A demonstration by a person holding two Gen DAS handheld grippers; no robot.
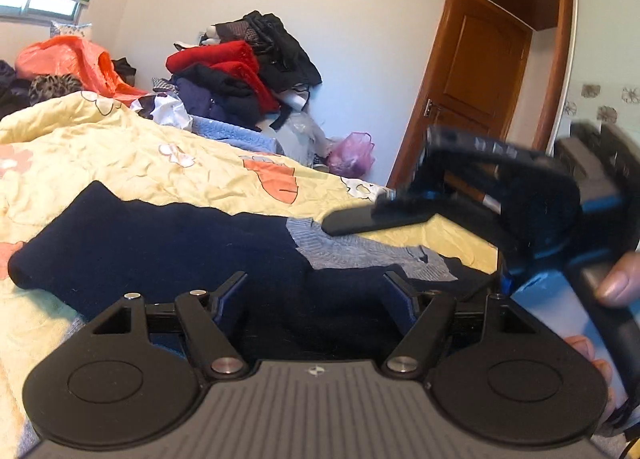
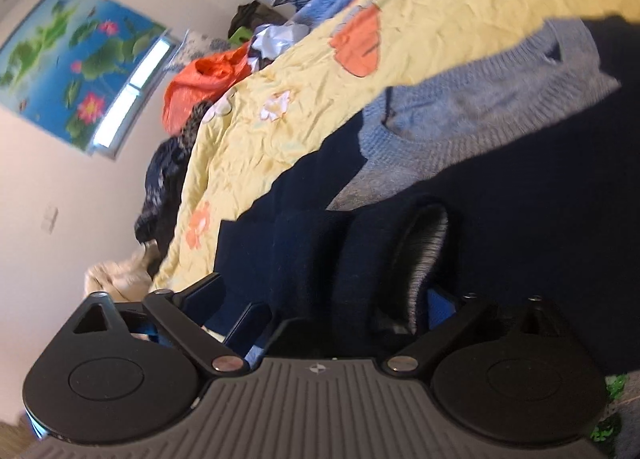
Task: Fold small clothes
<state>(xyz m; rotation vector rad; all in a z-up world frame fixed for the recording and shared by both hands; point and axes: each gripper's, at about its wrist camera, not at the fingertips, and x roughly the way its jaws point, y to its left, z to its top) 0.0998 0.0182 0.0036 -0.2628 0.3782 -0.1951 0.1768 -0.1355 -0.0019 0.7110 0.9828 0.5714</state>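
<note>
The dark navy knitted jumper with grey ribbed trim (image 1: 160, 243) is spread on the yellow flowered bed quilt (image 1: 120, 155), its long axis running left to right. The left claw (image 1: 316, 291) is seen gaping, empty, just above the near hem — nearest of the two. The right claw (image 2: 332, 307) is wide too; cloth lies between its fingers, unpinched.

Each hand-held gripper is matte black plastic. The left hand-held gripper (image 1: 316, 291) has a grey ribbed plate with a small white emblem at its centre, flanked by two round black housings with circular insets. Silver screws cap the black linkage arms, and the fingers (image 1: 230, 293) are lined dark blue. The right hand-held gripper (image 2: 332, 307) matches, with blue parts.
</note>
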